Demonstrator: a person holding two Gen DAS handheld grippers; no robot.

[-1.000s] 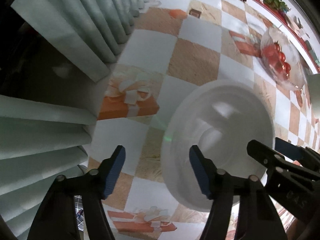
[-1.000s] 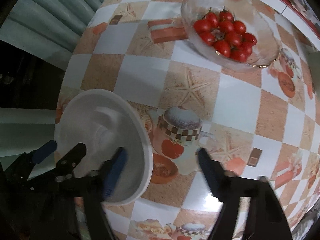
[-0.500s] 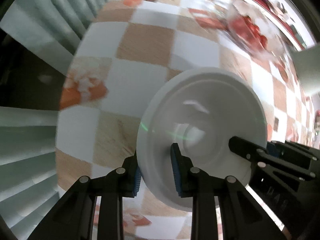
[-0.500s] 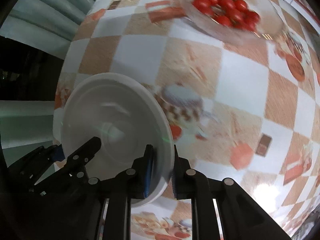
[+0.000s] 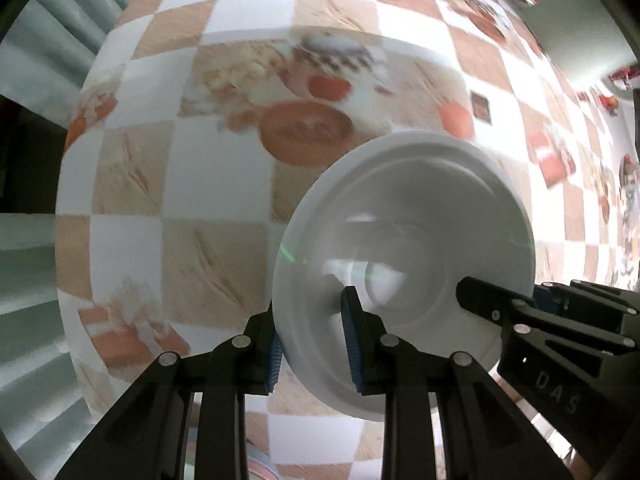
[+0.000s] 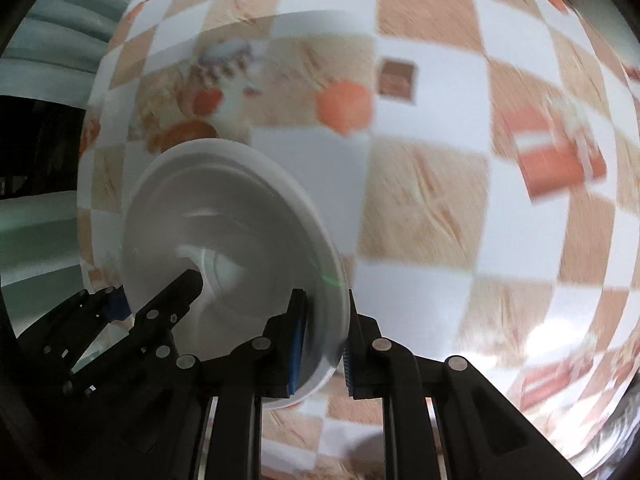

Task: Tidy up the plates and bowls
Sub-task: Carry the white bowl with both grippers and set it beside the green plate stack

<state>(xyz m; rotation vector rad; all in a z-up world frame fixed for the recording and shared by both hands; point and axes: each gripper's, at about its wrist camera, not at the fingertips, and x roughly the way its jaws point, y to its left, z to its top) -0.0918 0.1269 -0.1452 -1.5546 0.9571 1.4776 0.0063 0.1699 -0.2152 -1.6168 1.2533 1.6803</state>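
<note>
Faintly, "DAS" on right tool point(image 5: 532, 316), white plate point(image 5: 404, 248)

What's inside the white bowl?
Nothing shows inside the white bowl: only its bare, shiny bottom. The left tool and right tool each clamp its rim, and their fingers cover small parts near the edge.

left claw point(image 5: 314, 340) clamps white bowl point(image 5: 404, 264) rim | right claw point(image 5: 508, 304) opposite side

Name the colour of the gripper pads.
Blue pads; clearest in the left wrist view.
</note>
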